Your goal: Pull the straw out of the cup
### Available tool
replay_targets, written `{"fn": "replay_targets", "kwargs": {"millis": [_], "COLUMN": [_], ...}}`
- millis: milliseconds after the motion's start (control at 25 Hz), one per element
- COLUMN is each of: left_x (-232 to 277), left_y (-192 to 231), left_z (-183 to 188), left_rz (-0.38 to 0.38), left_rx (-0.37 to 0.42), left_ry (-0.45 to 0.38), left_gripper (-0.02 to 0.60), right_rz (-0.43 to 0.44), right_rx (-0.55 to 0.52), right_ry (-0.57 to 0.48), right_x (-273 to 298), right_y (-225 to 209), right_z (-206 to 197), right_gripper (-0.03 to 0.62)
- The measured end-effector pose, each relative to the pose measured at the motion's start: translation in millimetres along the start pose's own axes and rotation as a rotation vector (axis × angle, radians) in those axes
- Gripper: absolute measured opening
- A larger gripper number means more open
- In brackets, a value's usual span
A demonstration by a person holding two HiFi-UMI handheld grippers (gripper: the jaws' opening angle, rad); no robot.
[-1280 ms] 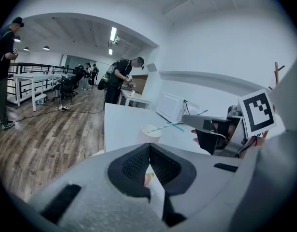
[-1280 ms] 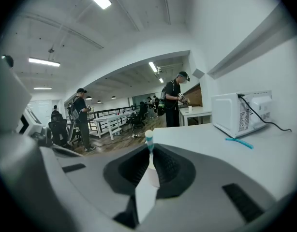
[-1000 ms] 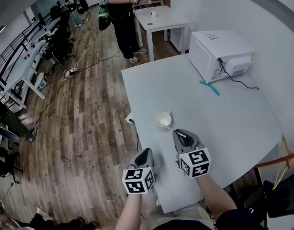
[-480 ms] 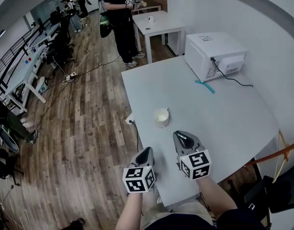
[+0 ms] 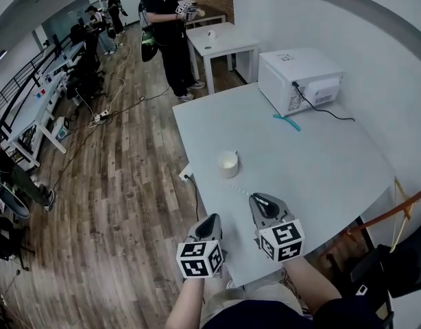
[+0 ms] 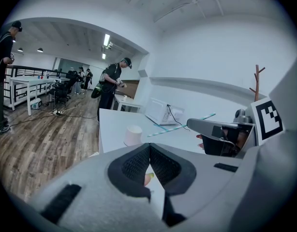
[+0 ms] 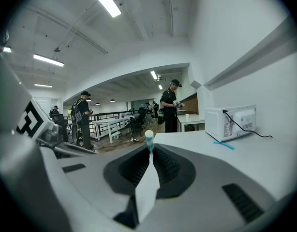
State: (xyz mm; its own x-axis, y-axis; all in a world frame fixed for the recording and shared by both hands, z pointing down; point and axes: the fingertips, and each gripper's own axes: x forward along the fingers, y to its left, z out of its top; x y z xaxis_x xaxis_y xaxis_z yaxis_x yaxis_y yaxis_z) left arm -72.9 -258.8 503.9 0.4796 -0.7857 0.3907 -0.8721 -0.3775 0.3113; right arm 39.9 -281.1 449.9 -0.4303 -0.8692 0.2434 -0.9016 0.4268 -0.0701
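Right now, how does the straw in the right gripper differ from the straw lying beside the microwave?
The held straw is clamped in the shut right gripper, off the table; the loose straw lies on it by the microwave. The held straw looks striped white and teal; the loose straw looks plain teal. The held straw is near the cup, the loose straw far beyond it. Both are outside the cup.

Teal-striped white straw point(image 6: 177, 126), cream cup point(image 5: 227, 163), grey table point(image 5: 320, 163).
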Motion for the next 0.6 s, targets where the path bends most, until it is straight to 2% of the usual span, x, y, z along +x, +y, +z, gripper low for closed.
{"fn": "replay_targets", "kwargs": {"millis": [600], "left_x": [-47.0], "left_y": [-23.3], "left_z": [-21.5], "left_rz": [-0.049], "left_rx": [0.053], "left_ry": [0.013], "left_gripper": [0.017], "right_rz": [-0.028], "right_rx": [0.018], "right_ry": [-0.053], "right_x": [-63.2], "right_y": [28.3], "right_z": [-1.9], "right_gripper": [0.041]}}
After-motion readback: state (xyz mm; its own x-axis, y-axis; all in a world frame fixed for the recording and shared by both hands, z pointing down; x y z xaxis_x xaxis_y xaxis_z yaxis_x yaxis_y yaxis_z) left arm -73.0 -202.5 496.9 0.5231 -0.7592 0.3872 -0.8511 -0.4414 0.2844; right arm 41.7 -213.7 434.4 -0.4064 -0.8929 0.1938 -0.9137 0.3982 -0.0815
